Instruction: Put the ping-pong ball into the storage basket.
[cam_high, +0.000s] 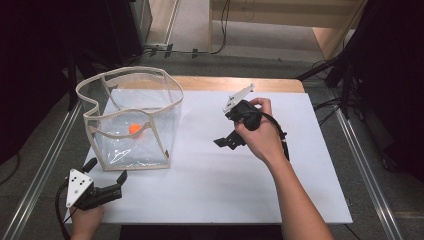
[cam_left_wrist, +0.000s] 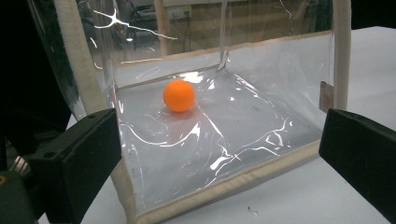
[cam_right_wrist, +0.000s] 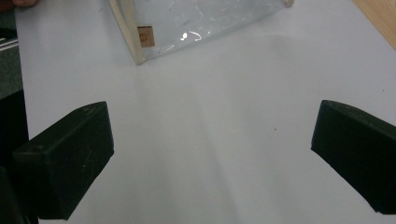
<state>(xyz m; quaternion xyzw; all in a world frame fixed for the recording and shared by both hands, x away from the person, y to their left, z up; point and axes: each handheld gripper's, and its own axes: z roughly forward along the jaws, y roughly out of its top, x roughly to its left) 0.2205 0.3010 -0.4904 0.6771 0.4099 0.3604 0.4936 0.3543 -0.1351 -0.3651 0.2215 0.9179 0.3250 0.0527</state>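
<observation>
A clear plastic bag (cam_high: 132, 120) with beige trim stands open-topped on the left of the white table (cam_high: 225, 180). An orange ball (cam_high: 134, 128) lies on its floor. My left gripper (cam_high: 107, 170) rests at the table's front left corner, open and empty, pointing at the bag's near wall. Its own view shows the ball (cam_left_wrist: 179, 95) through the clear wall (cam_left_wrist: 261, 140), between the spread jaws of the left gripper (cam_left_wrist: 219, 144). My right gripper (cam_high: 226, 141) hovers over the table's middle, right of the bag. It is open and empty, the right gripper (cam_right_wrist: 210, 154) looking down on bare table with the bag's corner (cam_right_wrist: 140, 39) ahead.
The white table surface (cam_right_wrist: 210, 93) is bounded by a wooden strip (cam_high: 235, 83) at the back. Metal rails (cam_high: 365, 165) run along both sides. Cables and dark equipment (cam_high: 380, 75) sit on the floor to the right and behind.
</observation>
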